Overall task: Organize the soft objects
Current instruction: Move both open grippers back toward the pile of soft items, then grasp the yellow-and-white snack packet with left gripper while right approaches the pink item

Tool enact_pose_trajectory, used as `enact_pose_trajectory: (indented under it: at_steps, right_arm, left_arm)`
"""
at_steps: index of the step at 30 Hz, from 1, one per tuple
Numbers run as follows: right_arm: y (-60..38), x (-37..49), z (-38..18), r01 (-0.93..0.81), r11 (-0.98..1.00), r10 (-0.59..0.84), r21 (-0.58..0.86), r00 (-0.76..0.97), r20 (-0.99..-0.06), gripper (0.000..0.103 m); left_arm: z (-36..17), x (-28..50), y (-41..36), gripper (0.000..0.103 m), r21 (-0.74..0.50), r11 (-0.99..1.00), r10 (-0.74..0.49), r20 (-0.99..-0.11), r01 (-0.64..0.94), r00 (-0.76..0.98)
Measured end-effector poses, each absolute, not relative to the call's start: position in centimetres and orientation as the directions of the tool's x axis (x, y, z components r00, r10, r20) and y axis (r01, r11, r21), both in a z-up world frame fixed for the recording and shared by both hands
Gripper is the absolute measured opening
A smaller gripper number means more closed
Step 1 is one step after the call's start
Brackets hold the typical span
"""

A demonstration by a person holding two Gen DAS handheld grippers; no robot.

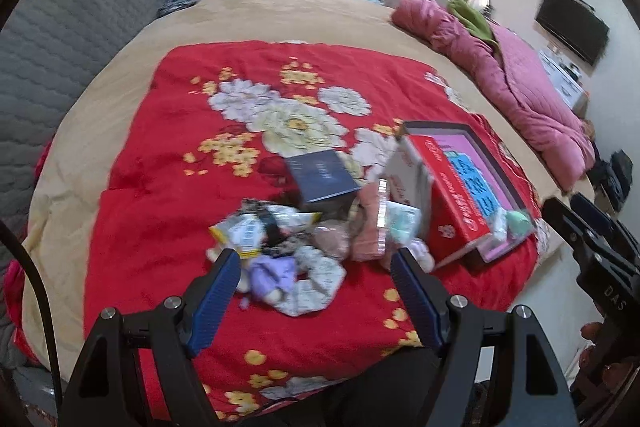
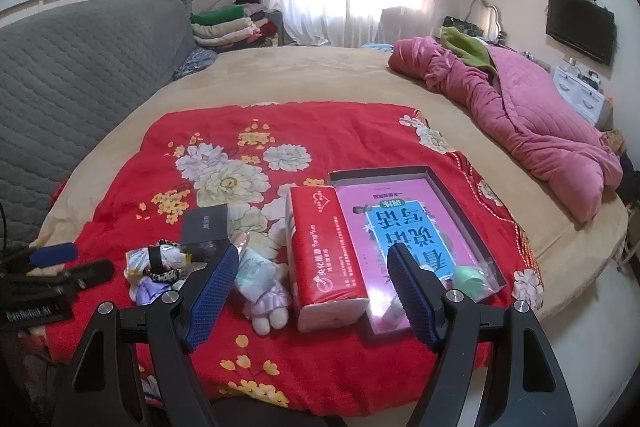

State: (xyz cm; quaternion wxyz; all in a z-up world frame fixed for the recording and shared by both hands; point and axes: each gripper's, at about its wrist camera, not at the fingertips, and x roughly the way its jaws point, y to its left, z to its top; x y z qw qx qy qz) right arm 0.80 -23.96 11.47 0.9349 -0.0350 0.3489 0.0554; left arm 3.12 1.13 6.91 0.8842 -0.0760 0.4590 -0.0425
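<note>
Both tongs, left (image 1: 314, 267) and right (image 2: 312, 267), hang apart and empty above the bed; soft toys (image 1: 280, 267) heap between left tips, where a careless pinch could snag the red blanket (image 1: 160, 187).

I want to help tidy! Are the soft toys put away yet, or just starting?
Just starting. Done: only a green ball lies in the tray. In hand: nothing; left gripper and right gripper are open. Left: the doll, scrunchies and tissue pack lie loose.
</note>
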Motion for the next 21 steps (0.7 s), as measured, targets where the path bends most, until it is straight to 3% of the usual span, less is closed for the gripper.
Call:
enact_pose_trajectory:
  at_steps: [12, 21]
  right_arm:
    - [-21.0, 1.6, 8.3, -0.195, 0.98, 0.111, -0.039, 0.701, -0.705, 0.078]
    - [-17.6, 2.3, 5.1, -0.272, 0.961, 0.15, -0.045, 0.652, -0.743, 0.078]
  left_arm:
    - [4.1, 3.0, 8.1, 0.077, -0.208, 0.967, -0.092, -0.825, -0.147, 0.558]
    - [2.1, 3.4, 8.5, 0.077, -0.202, 0.972, -0.102, -0.828, -0.123, 0.552]
